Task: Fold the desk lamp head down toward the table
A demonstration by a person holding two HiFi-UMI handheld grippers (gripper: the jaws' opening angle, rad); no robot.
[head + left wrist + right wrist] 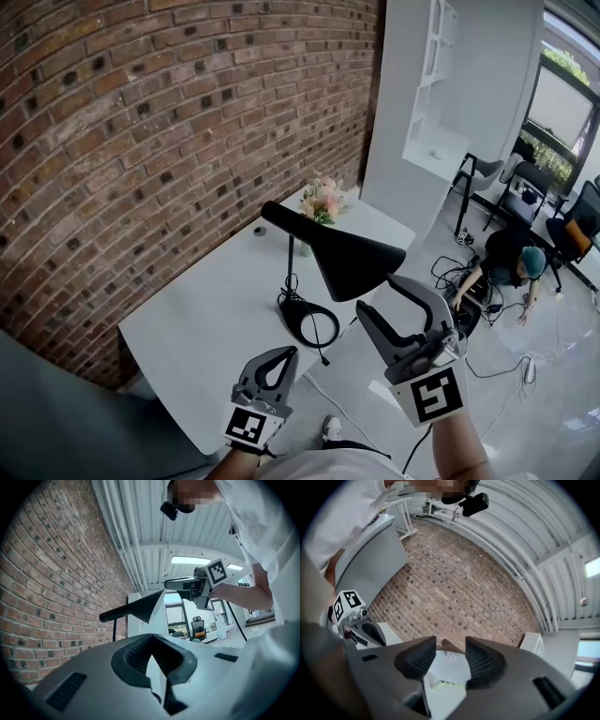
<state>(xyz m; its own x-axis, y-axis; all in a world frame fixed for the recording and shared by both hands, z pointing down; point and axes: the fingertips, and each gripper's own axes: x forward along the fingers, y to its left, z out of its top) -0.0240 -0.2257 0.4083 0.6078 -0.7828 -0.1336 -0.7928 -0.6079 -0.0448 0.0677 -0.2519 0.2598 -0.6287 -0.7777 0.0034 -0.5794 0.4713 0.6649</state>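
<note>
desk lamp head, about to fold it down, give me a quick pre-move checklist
1. Jaws of the right hand-held gripper apart: ok, open with nothing between them.
2. Hold on the desk lamp head: not ok, that hand-held gripper sits by its rim without gripping.
3. Contact with the rim: cannot tell.
4. Steadying of the lamp base: not ok, the left hand-held gripper is shut and short of it.
5. Path free of the flowers: ok, they stand beyond the lamp.

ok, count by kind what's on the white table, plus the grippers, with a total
desk lamp: 1
flower bunch: 1
small round thing: 1
grippers: 2, left gripper and right gripper
Total: 5
</note>
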